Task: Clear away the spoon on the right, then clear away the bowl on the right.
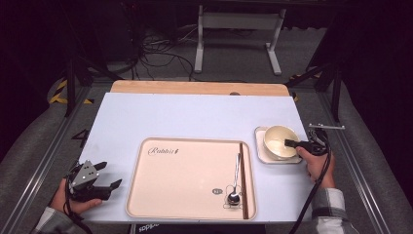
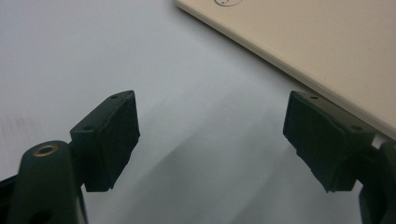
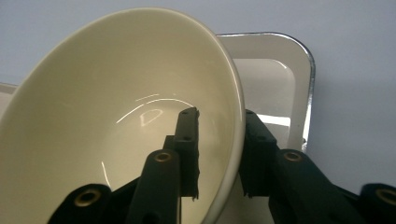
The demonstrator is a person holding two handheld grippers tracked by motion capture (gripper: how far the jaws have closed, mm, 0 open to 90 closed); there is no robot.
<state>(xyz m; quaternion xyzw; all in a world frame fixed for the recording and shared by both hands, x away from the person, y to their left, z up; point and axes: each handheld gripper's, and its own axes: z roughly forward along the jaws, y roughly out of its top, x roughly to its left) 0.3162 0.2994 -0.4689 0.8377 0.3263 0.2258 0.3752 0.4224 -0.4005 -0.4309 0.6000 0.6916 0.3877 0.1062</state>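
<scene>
Right of frame in the high view, right gripper [image 1: 290, 143] clamped across cream bowl [image 1: 281, 142] rim, one jaw inside, atop small white tray [image 1: 259, 151]; left gripper [image 1: 108, 175] agape, far off lower left.

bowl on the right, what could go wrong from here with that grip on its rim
The right gripper has one of its fingers inside the cream bowl and one outside, pinching only the thin rim, so the smooth wall could slip or swing if lifted. The bowl sits in a small white tray, which might get dragged or knocked. On the way to the big tray, it could bump the spoon.
</scene>
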